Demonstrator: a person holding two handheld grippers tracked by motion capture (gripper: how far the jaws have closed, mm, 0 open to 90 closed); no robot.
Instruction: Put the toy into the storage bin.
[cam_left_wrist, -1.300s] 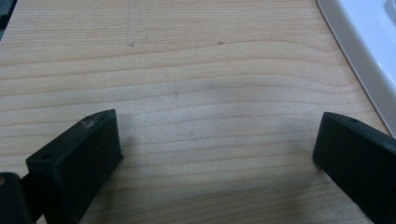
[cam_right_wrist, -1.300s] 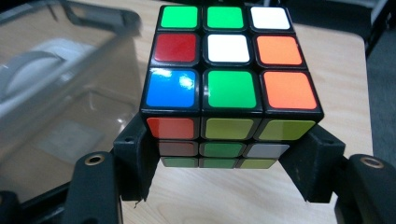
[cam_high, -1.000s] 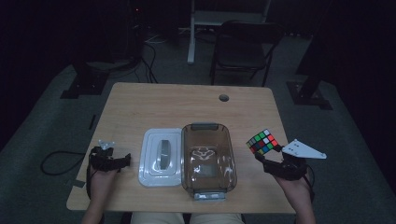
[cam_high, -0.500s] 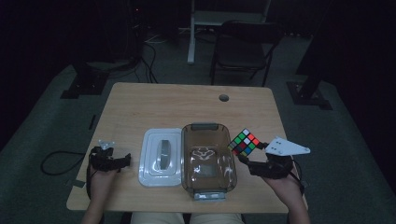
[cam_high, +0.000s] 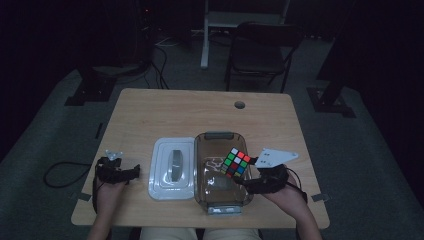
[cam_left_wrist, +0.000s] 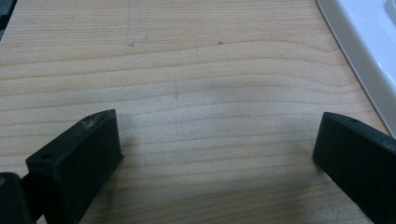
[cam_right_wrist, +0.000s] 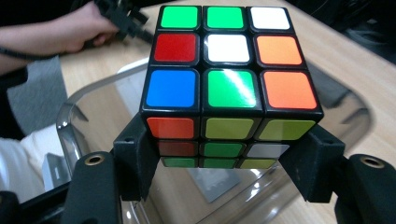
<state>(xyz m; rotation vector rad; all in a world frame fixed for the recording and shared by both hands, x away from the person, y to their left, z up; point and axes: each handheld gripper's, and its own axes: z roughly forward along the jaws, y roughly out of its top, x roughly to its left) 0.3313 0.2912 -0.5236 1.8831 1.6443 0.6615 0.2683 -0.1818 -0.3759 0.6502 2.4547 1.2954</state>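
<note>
The right gripper (cam_right_wrist: 224, 158) had its 2 jaws clamped on the Rubik's cube (cam_right_wrist: 224, 88), held above the clear plastic container (cam_high: 220, 200). Just left of that lay the white lid (cam_high: 172, 170) on the wooden table (cam_high: 200, 110). The left gripper (cam_left_wrist: 215, 154) rested low over bare wood, jaws wide apart.

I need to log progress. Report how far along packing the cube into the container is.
Done: the white plastic lid is off, lying on the wooden table beside the clear plastic container. In hand: the right hand-held gripper clamps the multicoloured puzzle cube above the container. Left: lowering it in, releasing, and fitting the lid. The left hand-held gripper is open over bare wood.
</note>
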